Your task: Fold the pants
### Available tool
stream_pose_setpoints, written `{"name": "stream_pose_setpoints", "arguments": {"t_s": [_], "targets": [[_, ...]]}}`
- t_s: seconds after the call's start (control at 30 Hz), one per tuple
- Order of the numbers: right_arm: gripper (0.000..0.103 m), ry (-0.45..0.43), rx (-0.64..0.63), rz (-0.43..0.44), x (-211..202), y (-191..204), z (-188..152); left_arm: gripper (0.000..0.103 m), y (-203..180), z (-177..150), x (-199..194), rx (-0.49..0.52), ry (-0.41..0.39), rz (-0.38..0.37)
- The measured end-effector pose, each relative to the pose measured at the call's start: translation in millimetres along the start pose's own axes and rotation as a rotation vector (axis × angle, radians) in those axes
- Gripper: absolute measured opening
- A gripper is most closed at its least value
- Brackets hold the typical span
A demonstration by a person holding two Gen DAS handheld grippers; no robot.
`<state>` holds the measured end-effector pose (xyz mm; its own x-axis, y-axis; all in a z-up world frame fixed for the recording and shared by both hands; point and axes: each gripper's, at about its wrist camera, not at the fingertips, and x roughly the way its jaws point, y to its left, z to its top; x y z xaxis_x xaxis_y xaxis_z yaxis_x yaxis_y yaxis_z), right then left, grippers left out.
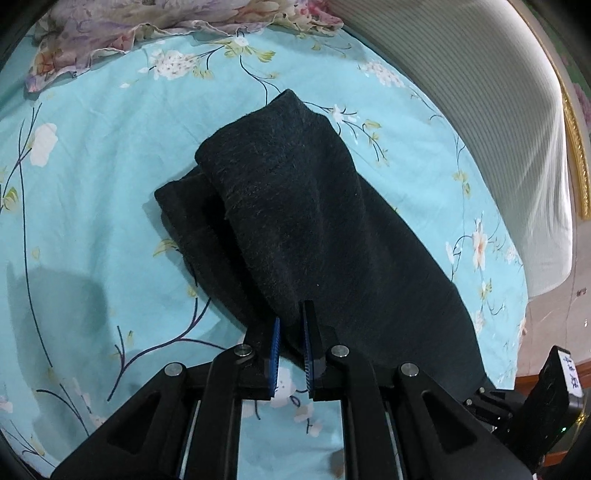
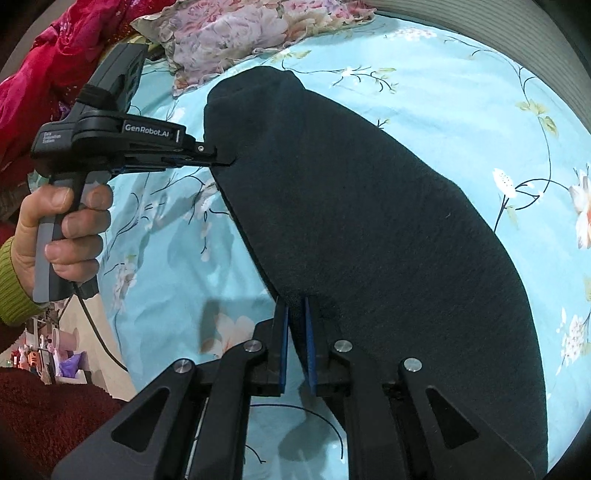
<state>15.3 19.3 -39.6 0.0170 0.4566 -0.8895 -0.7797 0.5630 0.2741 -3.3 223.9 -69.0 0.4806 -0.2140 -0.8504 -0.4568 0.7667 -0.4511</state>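
Mid-fold: left gripper [image 1: 291, 325] and right gripper [image 2: 296, 314] each pinch the near edge of the dark pants [image 1: 295, 206] lying on the bed [image 1: 92, 192]. Next, likely carry the edge far, evenly.

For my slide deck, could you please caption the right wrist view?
Both claws, right and left, grip dark pants over a floral sheet.

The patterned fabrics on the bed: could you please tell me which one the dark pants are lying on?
The pants lie on the turquoise floral sheet, spread flat beneath them. The pink-and-lilac floral fabric is crumpled at the far edge, apart from the pants.
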Motion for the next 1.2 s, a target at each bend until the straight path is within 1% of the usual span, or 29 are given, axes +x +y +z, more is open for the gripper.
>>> {"name": "stream_pose_setpoints", "arguments": {"t_s": [0.17, 0.3, 0.4, 0.43, 0.53, 0.57, 0.63, 0.7, 0.73, 0.77, 0.8, 0.83, 0.87, 0.9, 1.0, 1.03, 1.1, 1.2], "targets": [[0.011, -0.002, 0.024, 0.022, -0.3, -4.4, -0.9, 0.010, 1.9, -2.9, -0.9, 0.014, 0.008, 0.013], [0.011, 0.006, 0.051, 0.034, 2.5, -7.8, -0.5, 0.010, 7.2, -3.0, 1.4, 0.000, 0.021, 0.013], [0.016, 0.012, 0.080, 0.050, 2.5, -10.5, 0.1, 0.015, 7.4, -2.9, -1.4, 0.009, 0.023, 0.028], [0.019, 0.016, 0.091, 0.061, 1.9, -11.6, -0.1, 0.015, 7.1, -3.2, -3.4, 0.017, 0.022, 0.035], [0.021, 0.011, 0.139, 0.139, -3.3, -17.2, -1.4, 0.018, 9.4, -5.0, -10.6, 0.021, 0.026, 0.051], [0.021, 0.002, 0.154, 0.164, -7.8, -19.7, -2.0, 0.020, 13.1, -5.4, -13.0, 0.010, 0.031, 0.052], [0.024, -0.019, 0.171, 0.175, -14.5, -25.0, -2.5, 0.027, 18.9, -4.8, -15.7, -0.009, 0.038, 0.058], [0.026, -0.042, 0.207, 0.176, -21.6, -34.9, -2.0, 0.038, 26.5, -1.2, -18.3, -0.042, 0.042, 0.062], [0.027, -0.056, 0.229, 0.176, -24.7, -40.8, -1.3, 0.048, 29.2, 1.2, -19.2, -0.061, 0.042, 0.066], [0.027, -0.073, 0.255, 0.176, -28.3, -47.8, -0.6, 0.056, 30.6, 3.2, -19.9, -0.076, 0.039, 0.066], [0.027, -0.084, 0.276, 0.172, -30.6, -52.7, 0.3, 0.058, 32.4, 6.4, -21.6, -0.092, 0.030, 0.059], [0.028, -0.096, 0.298, 0.167, -33.0, -58.6, 1.7, 0.062, 33.0, 10.8, -22.4, -0.109, 0.028, 0.052], [0.028, -0.111, 0.322, 0.161, -35.7, -65.9, 3.0, 0.070, 32.9, 14.4, -21.8, -0.119, 0.034, 0.053], [0.031, -0.123, 0.340, 0.154, -37.9, -70.6, 4.0, 0.073, 32.8, 20.6, -20.2, -0.135, 0.045, 0.066], [0.040, -0.161, 0.401, 0.136, -42.8, -90.4, 10.1, 0.077, 33.4, 34.4, -14.3, -0.156, 0.066, 0.080], [0.040, -0.169, 0.418, 0.124, -43.3, -97.9, 12.6, 0.077, 35.4, 39.9, -10.5, -0.174, 0.084, 0.099], [0.040, -0.177, 0.444, 0.105, -44.0, -110.9, 18.8, 0.077, 38.2, 46.9, -6.5, -0.195, 0.095, 0.102], [0.040, -0.182, 0.459, 0.082, -42.9, -126.9, 29.4, 0.077, 39.4, 54.2, -1.8, -0.199, 0.104, 0.155]]}}
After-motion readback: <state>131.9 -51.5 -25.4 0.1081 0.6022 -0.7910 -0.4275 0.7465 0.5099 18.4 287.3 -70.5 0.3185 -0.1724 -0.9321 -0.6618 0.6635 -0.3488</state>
